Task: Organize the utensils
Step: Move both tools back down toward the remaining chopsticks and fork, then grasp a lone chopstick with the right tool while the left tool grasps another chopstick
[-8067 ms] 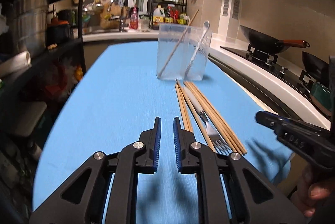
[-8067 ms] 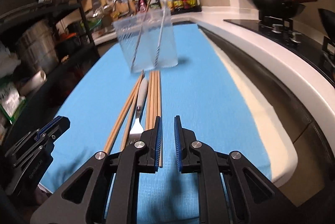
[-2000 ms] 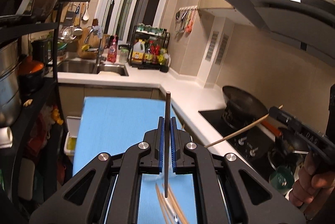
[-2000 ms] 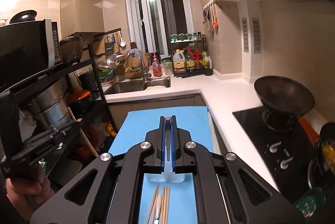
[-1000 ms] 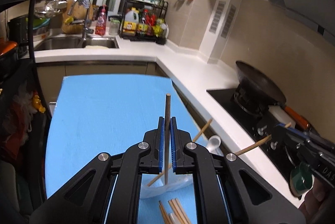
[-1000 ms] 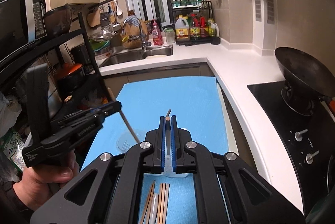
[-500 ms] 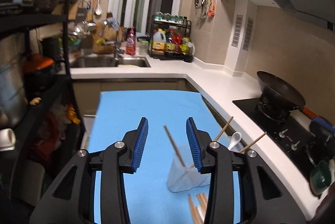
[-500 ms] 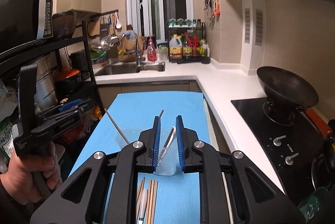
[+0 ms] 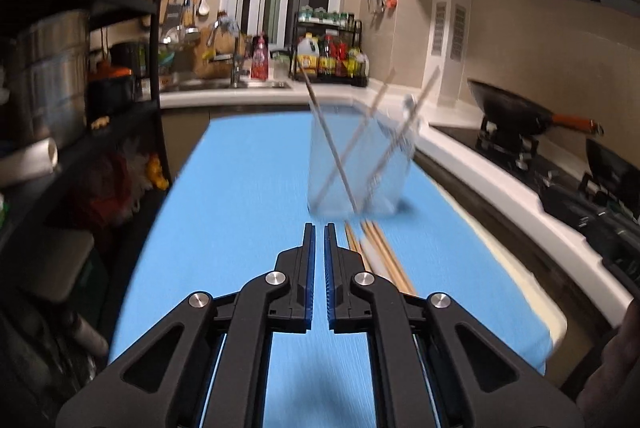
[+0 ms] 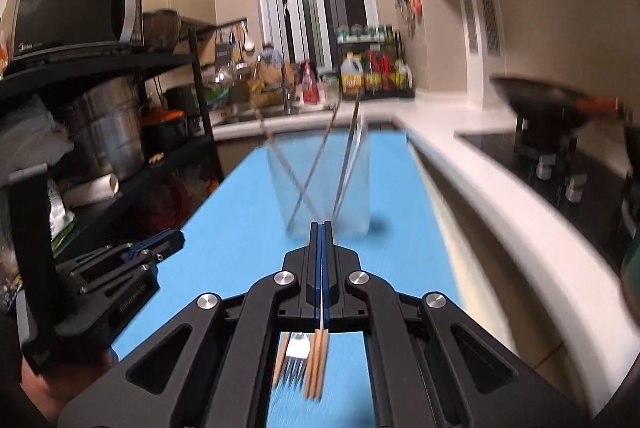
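Both grippers were empty: left gripper [image 9: 319, 228] fingers nearly closed with a thin gap, right gripper [image 10: 321, 226] fingers pressed fully together. Clear cup [image 9: 358, 164] ahead of the fingers held leaning chopsticks and a spoon; loose chopsticks [image 9: 380, 252] and fork [image 10: 295, 356] lay on the blue table [image 9: 240, 188] just right of the left fingers, under the right ones, likely the next pick.

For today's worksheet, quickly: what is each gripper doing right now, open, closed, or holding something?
Left gripper: closed, narrow slit between the fingers, nothing held.
Right gripper: closed, fingers pressed together, nothing held.
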Motion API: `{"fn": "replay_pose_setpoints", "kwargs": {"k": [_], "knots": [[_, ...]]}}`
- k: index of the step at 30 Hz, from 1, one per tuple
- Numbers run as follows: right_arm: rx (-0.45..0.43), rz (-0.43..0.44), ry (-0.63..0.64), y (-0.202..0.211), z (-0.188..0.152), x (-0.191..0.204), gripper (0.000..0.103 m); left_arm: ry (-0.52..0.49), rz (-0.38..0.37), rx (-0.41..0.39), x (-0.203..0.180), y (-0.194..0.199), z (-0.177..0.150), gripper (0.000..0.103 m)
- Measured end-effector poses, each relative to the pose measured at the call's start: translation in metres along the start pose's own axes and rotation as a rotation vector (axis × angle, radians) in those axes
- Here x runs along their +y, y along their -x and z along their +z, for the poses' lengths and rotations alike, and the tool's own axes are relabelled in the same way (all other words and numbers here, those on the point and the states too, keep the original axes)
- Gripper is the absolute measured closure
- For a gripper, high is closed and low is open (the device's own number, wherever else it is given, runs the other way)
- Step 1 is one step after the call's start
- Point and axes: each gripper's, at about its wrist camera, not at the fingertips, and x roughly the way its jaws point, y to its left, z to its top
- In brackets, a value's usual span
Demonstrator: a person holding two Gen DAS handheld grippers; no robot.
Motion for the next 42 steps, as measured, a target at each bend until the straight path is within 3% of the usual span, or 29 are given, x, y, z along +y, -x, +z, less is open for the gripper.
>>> {"fn": "replay_pose_setpoints", "kwargs": {"k": [4, 9, 20, 27, 32, 36, 39, 42], "knots": [[0.174, -0.013, -0.023, -0.034, -0.041, -0.001, 0.102, 0.065, 0.006, 0.06, 0.004, -0.003, -0.042, 0.098], [0.271, -0.031, -0.076, -0.057, -0.061, -0.015, 0.099, 0.113, -0.007, 0.111, 0.017, -0.009, -0.057, 0.098], [0.307, -0.038, -0.015, -0.069, -0.071, -0.005, 0.099, 0.182, -0.069, 0.136, 0.018, -0.018, -0.065, 0.098], [0.316, -0.034, -0.005, -0.066, -0.071, -0.006, 0.098, 0.178, -0.204, 0.201, 0.002, -0.029, -0.073, 0.098], [0.324, -0.029, 0.0, -0.065, -0.072, -0.006, 0.098, 0.181, -0.212, 0.232, -0.006, -0.037, -0.08, 0.098], [0.336, -0.028, 0.012, -0.065, -0.073, -0.004, 0.087, 0.184, -0.212, 0.23, -0.006, -0.036, -0.08, 0.098], [0.331, -0.057, 0.057, -0.064, -0.074, 0.0, 0.092, 0.18, -0.212, 0.227, -0.007, -0.035, -0.08, 0.098], [0.329, -0.091, 0.021, -0.063, -0.071, -0.009, 0.098, 0.171, -0.214, 0.237, -0.01, -0.038, -0.081, 0.098]]}}
